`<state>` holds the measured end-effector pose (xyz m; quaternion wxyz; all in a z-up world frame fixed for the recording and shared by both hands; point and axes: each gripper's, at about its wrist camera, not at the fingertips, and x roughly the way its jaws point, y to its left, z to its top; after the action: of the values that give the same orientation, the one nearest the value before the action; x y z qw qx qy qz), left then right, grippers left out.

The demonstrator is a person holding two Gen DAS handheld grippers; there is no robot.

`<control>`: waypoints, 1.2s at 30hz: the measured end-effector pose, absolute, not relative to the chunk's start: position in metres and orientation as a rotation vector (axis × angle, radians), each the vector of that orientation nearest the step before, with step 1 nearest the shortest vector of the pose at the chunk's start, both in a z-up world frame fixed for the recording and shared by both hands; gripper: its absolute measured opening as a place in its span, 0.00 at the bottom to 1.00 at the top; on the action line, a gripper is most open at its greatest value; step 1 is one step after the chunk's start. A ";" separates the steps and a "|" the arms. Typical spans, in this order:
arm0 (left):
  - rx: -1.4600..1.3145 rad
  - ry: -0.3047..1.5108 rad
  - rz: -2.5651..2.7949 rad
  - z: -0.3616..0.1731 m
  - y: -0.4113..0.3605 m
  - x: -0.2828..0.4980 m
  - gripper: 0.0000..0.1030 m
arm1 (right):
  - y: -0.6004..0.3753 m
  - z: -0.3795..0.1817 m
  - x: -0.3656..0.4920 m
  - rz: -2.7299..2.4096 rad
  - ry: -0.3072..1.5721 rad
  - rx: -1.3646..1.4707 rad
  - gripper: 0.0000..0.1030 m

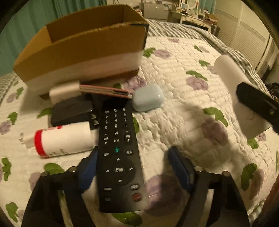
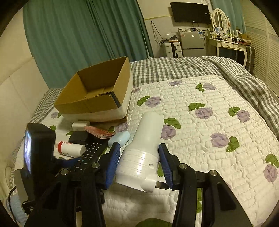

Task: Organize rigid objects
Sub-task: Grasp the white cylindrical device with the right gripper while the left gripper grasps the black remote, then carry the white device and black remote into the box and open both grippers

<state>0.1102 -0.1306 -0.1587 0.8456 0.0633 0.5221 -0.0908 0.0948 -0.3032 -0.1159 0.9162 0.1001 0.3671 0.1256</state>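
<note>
— Can you read anything on the remote control (image 1: 118, 153)?

— Only a single "M" on one key near its middle, in the left wrist view. The other keys carry white marks and arrows, but blur smears them past reading.

— And the white bottle (image 1: 64, 139) with the red band, lying beside the remote toward the bed's left edge?

— Red print near the cap and a line of small dark print along its side, both illegible.

— The cardboard box (image 2: 97, 90)?

— No print that I can make out.

— The wall-mounted television (image 2: 191, 13) in the right wrist view?

— A small mark sits on its lower edge, too tiny to read.
</note>
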 end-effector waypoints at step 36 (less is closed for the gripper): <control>0.070 0.677 -0.117 0.043 -0.058 0.137 0.15 | -0.233 0.016 0.136 0.460 0.531 0.085 0.44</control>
<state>0.1365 -0.0578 0.0430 0.9409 0.0343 0.3319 -0.0574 0.1361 -0.2333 0.0164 0.9380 0.0416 0.2602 0.2251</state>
